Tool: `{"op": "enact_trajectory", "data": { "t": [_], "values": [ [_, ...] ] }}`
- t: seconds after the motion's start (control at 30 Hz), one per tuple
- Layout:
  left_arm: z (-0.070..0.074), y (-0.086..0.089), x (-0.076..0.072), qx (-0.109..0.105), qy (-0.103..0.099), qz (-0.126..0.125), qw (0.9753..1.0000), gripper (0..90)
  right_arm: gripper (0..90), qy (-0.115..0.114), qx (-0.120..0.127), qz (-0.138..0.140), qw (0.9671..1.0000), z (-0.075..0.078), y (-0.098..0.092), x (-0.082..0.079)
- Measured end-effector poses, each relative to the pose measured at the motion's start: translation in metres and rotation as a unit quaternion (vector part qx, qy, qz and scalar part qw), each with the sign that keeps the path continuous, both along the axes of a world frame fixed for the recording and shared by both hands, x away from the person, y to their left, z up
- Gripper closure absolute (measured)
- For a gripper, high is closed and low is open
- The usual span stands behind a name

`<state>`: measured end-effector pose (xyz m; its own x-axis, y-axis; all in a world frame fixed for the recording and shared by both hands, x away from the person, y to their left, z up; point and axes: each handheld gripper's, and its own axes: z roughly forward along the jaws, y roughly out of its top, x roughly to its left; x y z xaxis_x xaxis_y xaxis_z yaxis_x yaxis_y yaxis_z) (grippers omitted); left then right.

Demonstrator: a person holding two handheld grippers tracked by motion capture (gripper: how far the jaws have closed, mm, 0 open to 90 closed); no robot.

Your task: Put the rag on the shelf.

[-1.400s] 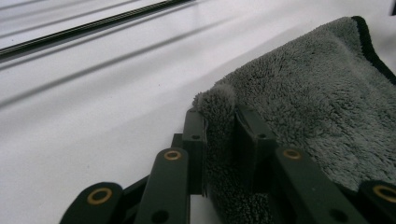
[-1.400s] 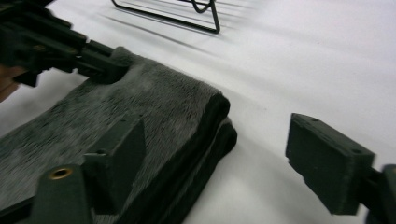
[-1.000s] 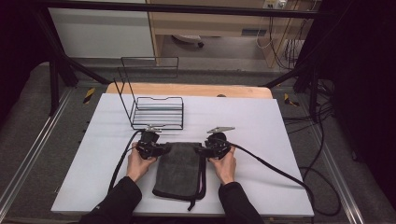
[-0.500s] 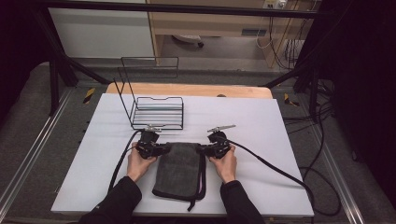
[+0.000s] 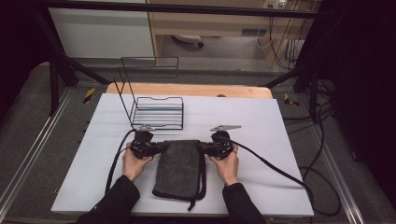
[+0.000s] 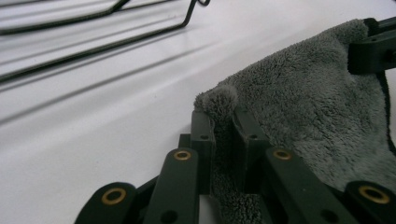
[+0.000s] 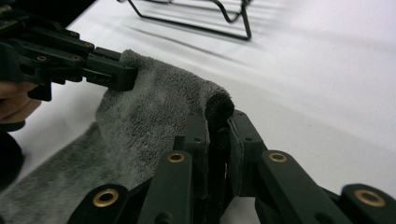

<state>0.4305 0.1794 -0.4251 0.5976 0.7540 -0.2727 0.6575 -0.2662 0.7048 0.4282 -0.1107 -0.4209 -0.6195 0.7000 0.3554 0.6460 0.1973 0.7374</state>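
Note:
A dark grey towel (image 5: 180, 168) lies folded on the white table, its far edge held up between the two grippers. My left gripper (image 5: 159, 147) is shut on the towel's far left corner (image 6: 219, 100), which bunches up between the jaws. My right gripper (image 5: 201, 146) is shut on the far right corner (image 7: 218, 106). In the right gripper view the left gripper (image 7: 112, 70) shows across the towel (image 7: 140, 121). In the left gripper view the right gripper (image 6: 373, 46) shows at the towel's (image 6: 308, 107) other end.
A black wire rack (image 5: 156, 105) stands on the table just beyond the left gripper; its base (image 6: 93, 32) (image 7: 196, 18) shows in both gripper views. Black cables (image 5: 275, 165) trail from the grippers. The white table (image 5: 261, 116) has free room to the right.
Both grippers have drawn slightly toward the person and lifted the towel's far edge a little. The towel stays held at both corners.

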Motion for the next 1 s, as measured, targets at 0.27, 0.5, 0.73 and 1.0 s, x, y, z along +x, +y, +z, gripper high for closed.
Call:
{"op": "enact_trajectory", "data": {
  "t": [0.27,0.5,0.73,1.0],
  "values": [
    [0.019,0.01,-0.016,-0.018,-0.038,-0.002,0.9991,80.2,80.4,-0.045,-0.003,0.015,0.9989,0.019,0.005,-0.011],
    [0.034,0.015,-0.023,-0.032,-0.063,0.003,0.9975,80.2,80.5,-0.079,0.002,0.017,0.9967,0.035,0.007,-0.017],
    [0.048,0.016,-0.03,-0.042,-0.086,0.004,0.9954,80.2,80.6,-0.101,0.013,0.015,0.9947,0.046,0.004,-0.023],
    [0.064,0.018,-0.039,-0.053,-0.113,0.003,0.9922,80.2,80.7,-0.136,0.018,0.016,0.9904,0.061,0.004,-0.031]
  ]
}}
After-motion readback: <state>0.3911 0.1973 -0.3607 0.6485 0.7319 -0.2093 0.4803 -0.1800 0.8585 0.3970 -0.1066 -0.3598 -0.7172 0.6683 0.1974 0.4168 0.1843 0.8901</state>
